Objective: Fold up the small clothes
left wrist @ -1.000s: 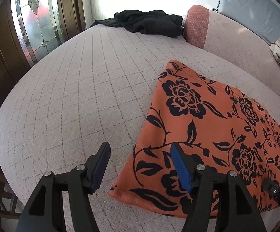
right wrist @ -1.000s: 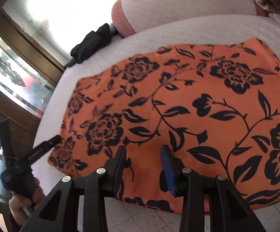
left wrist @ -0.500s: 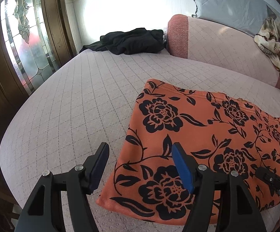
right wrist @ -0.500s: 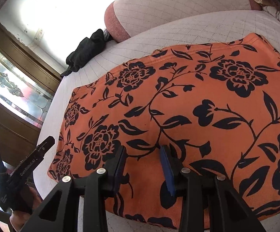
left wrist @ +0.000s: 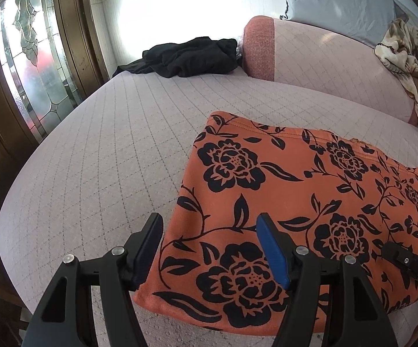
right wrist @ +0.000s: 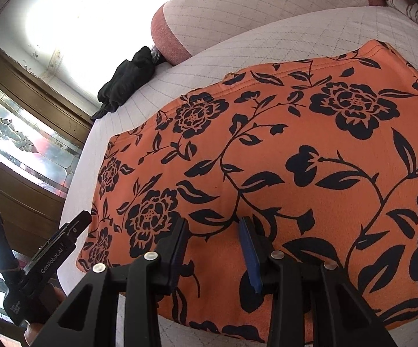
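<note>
Orange floral garment (left wrist: 304, 202) lies flat on the quilted pink bed (left wrist: 107, 159), and the left gripper (left wrist: 209, 245) hangs over its near left corner, jaws spread wide with nothing between them. Right gripper (right wrist: 213, 248) sits low over the near edge, jaws parted and empty too, while a black heap of clothes (left wrist: 186, 57) rests far back by the pink bolster (left wrist: 324, 60)

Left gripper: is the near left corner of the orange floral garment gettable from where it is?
Probably yes: the left gripper is open, the orange floral garment lies flat, and nothing covers its near left corner.
</note>
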Action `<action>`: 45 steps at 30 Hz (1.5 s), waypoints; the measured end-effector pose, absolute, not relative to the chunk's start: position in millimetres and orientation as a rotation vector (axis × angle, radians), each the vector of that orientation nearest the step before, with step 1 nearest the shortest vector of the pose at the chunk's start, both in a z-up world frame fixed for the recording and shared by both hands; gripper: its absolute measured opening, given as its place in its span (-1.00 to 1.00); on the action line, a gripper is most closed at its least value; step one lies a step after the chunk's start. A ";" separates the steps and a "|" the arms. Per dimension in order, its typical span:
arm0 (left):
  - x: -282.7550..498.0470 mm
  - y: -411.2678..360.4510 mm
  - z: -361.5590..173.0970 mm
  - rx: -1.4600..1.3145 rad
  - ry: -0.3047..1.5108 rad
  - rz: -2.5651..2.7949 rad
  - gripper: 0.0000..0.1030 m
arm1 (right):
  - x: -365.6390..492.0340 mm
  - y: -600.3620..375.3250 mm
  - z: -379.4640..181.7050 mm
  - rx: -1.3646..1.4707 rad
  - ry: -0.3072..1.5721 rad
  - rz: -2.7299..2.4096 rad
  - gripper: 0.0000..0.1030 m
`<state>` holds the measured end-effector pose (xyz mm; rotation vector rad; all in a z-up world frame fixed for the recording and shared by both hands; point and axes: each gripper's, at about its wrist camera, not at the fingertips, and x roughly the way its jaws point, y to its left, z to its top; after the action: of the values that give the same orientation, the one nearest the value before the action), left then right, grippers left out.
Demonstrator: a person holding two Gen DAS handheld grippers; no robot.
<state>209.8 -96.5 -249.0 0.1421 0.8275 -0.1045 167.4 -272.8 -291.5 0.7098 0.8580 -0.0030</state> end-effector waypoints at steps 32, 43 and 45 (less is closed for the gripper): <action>197.1 -49.7 -260.8 -0.077 0.954 -0.131 0.32 | 165.9 -273.5 -292.8 0.727 0.845 -0.009 -0.21; 178.4 -22.7 -289.5 -0.520 1.157 -0.262 -0.19 | 162.3 -276.2 -293.2 0.764 0.843 -0.001 -0.21; 183.9 -25.5 -290.7 -0.547 1.132 -0.263 -0.21 | 161.8 -277.4 -293.6 0.777 0.846 0.003 -0.21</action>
<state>183.9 -25.5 -290.7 -0.5468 1.1324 -0.2634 161.8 -277.4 -293.6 0.7774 0.8459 0.0035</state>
